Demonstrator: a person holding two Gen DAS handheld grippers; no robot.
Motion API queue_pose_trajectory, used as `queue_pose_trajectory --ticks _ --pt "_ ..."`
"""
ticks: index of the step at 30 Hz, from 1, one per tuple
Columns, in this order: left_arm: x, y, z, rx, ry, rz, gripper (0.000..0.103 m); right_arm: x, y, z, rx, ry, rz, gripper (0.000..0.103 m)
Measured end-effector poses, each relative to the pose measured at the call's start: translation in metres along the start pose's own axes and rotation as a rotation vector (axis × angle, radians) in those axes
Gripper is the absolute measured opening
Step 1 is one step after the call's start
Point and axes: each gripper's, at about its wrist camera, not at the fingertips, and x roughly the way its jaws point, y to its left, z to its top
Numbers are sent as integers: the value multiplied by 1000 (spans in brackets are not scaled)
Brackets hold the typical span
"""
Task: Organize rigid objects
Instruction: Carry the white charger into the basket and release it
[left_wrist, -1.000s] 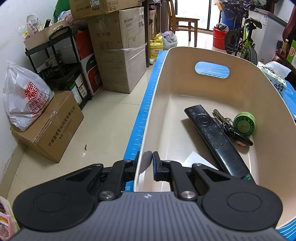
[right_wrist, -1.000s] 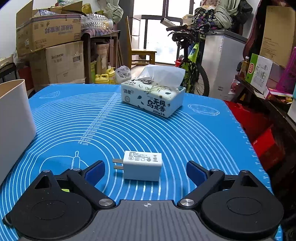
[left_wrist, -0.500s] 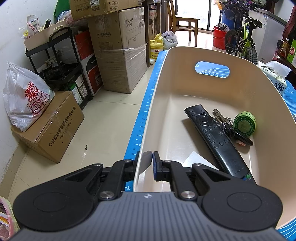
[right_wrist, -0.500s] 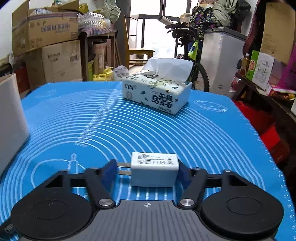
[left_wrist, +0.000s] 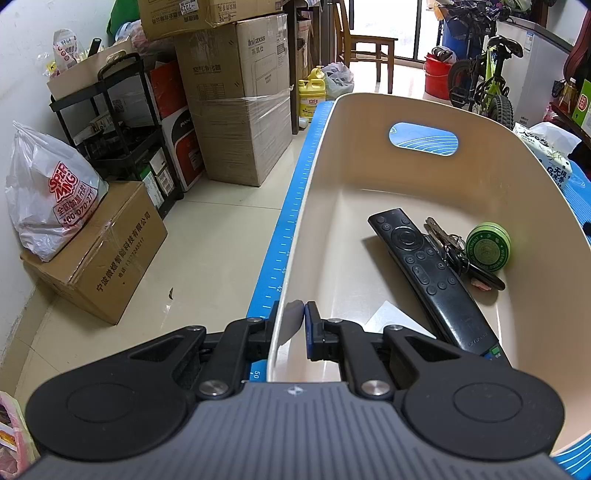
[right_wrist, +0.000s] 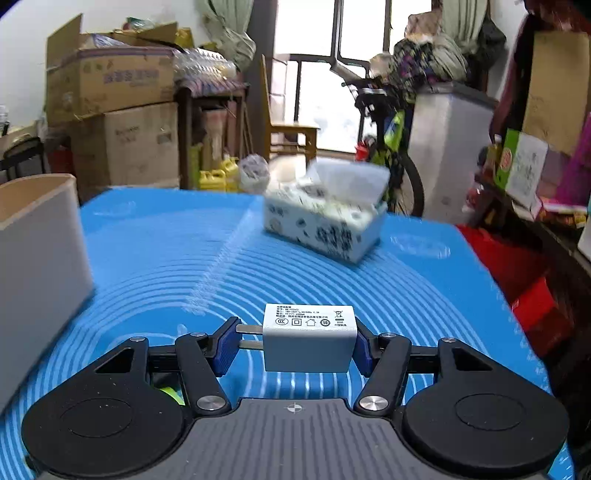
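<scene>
My right gripper (right_wrist: 293, 341) is shut on a white plug-in charger (right_wrist: 308, 338), one pad on its prongs and one on its flat end, and holds it just above the blue mat (right_wrist: 184, 258). My left gripper (left_wrist: 293, 325) is shut on the near left wall of a beige bin (left_wrist: 314, 206). Inside the bin lie a black remote (left_wrist: 428, 273), a bunch of keys (left_wrist: 454, 251), a round green tin (left_wrist: 488, 246) and a white card (left_wrist: 391, 317). The bin's outer wall (right_wrist: 40, 266) shows at the left of the right wrist view.
A tissue box (right_wrist: 325, 221) stands further back on the mat. Beyond the table's left edge are the floor, cardboard boxes (left_wrist: 236, 96), a black rack (left_wrist: 122, 122) and a plastic bag (left_wrist: 51, 188). A bicycle (right_wrist: 391, 147) and shelves of boxes stand behind and to the right.
The right gripper's fingers came together on the charger, which lay on the mat, and lifted it slightly; the view is now blurred with motion. The left gripper and bin have stayed still.
</scene>
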Motion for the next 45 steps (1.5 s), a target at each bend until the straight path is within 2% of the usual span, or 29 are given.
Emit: queue_pose_trajectory --ticks 8,14,22,29,34,43,45 --pt "1 -1 1 -1 1 -2 12 -42 32 30 -39 -95 60 64" --pt "2 -2 1 -1 1 -3 12 -76 70 53 -103 -187 154 64" --pt "2 -3 0 1 0 -3 12 -93 120 68 -156 -217 262 64" --pt "2 -4 0 0 0 -6 12 -93 172 67 -226 -167 343 64" --pt "2 -4 -1 1 0 -6 12 -89 204 60 -293 -111 366 64" --pt "2 -4 0 1 0 -5 12 -65 248 52 -425 90 377 64" --pt "2 -5 -1 2 -1 -4 12 -63 252 53 -436 109 365 64"
